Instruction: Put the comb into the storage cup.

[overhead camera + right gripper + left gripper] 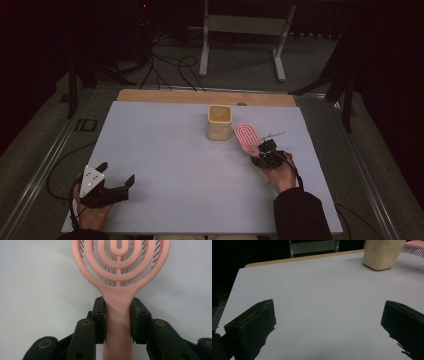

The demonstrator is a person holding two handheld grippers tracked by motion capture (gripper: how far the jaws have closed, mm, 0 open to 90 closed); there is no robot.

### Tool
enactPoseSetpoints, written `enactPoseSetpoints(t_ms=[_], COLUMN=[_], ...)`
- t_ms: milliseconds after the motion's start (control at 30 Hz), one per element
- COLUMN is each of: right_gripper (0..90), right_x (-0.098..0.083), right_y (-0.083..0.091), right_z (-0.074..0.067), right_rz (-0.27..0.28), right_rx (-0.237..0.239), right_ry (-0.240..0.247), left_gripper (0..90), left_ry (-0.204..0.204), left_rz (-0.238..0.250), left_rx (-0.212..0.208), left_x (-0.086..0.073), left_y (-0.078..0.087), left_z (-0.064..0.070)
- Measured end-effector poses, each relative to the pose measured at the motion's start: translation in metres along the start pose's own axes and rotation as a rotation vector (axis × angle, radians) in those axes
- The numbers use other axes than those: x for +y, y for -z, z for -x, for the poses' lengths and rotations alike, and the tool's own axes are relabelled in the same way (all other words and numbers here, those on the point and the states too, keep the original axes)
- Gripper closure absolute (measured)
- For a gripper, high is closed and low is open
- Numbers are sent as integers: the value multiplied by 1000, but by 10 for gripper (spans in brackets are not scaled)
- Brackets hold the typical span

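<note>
White tabletop (175, 150), right tool (117, 315) clamping pink hairbrush (120, 270) handle, seemingly raised; left tool (329, 325) agape, resting.

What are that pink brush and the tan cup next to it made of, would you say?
The pink brush, held by its handle in the right claw, looks like moulded plastic with a smooth matt finish: even colour, rounded open ribs, thin dark bristles behind. The tan cup is harder to judge; its soft rounded corners and dull, slightly uneven walls suggest silicone or matt plastic, perhaps glazeless ceramic.
</note>
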State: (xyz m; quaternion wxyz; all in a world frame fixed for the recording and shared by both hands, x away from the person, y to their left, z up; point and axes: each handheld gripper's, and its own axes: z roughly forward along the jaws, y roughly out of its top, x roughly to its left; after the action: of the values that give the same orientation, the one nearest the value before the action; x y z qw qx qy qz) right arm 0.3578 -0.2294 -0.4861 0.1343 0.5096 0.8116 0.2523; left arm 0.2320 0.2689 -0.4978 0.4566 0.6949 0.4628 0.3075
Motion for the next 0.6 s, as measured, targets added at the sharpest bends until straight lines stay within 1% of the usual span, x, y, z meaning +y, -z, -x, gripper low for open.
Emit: enactPoseSetpoints(t_ms=[67,100,200,233,267,367,433,600], right_gripper=[694,694,694,694,694,694,694,694], right_x=[-5,-7,-11,-11,-11,-10,-11,-12], right_y=[2,4,7,7,9,12,17,22], right_z=[-2,-2,-1,-1,-1,-1,-2,-3], right_rz=[27,37,62,62,81,93,121,156], right_rx=[6,2,14,14,15,14,12,9], right_ry=[-3,-4,-18,-18,-15,-8,-14,-6], left_gripper=[3,3,3,3,3,3,3,3], left_ry=[0,-1,-3,-3,-6,-9,-14,-13], left_rz=[-1,-3,-6,-6,-9,-10,-7,-5], left_rx=[2,2,1,1,2,1,1,1], left_x=[0,0,0,0,0,0,1,2], left_y=[0,-1,-1,-1,-2,-2,-2,-1], left_z=[0,0,0,0,1,1,1,1])
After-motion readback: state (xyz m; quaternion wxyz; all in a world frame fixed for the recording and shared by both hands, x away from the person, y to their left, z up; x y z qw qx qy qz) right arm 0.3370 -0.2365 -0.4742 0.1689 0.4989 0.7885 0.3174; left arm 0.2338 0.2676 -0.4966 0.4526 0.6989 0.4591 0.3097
